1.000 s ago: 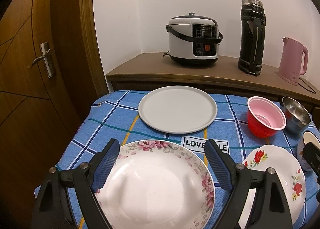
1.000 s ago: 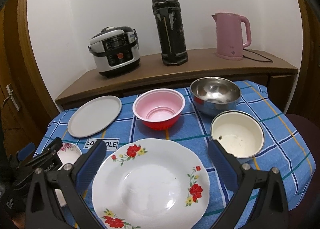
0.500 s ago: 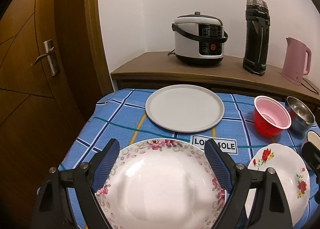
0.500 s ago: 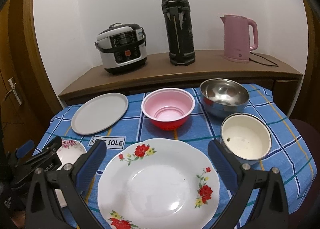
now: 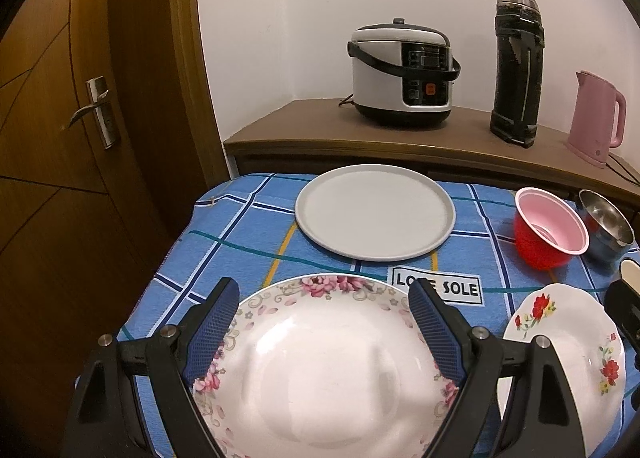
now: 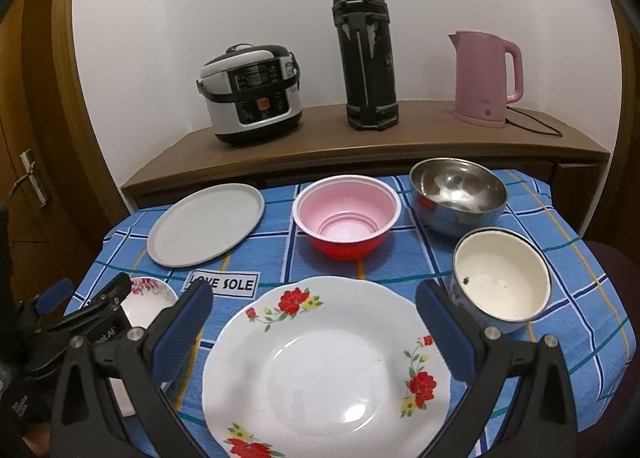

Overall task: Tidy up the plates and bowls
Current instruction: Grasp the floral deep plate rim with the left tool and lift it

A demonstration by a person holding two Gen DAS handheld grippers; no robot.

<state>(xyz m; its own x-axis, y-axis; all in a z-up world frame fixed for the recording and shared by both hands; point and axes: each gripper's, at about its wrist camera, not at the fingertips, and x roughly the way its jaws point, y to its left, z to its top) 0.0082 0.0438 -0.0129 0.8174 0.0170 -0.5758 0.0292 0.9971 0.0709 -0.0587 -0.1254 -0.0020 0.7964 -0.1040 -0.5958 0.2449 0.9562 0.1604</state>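
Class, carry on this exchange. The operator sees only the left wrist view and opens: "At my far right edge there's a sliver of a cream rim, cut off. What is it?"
Observer: A cream bowl, standing just right of the red-flower plate.
Operator: Is anything in it?
Observer: Only a small dark speck inside; I see nothing else in it.
Operator: And the right gripper? I see only a dark bit of it.
Observer: The right gripper is open, its fingers spread to either side of the red-flower plate, holding nothing.
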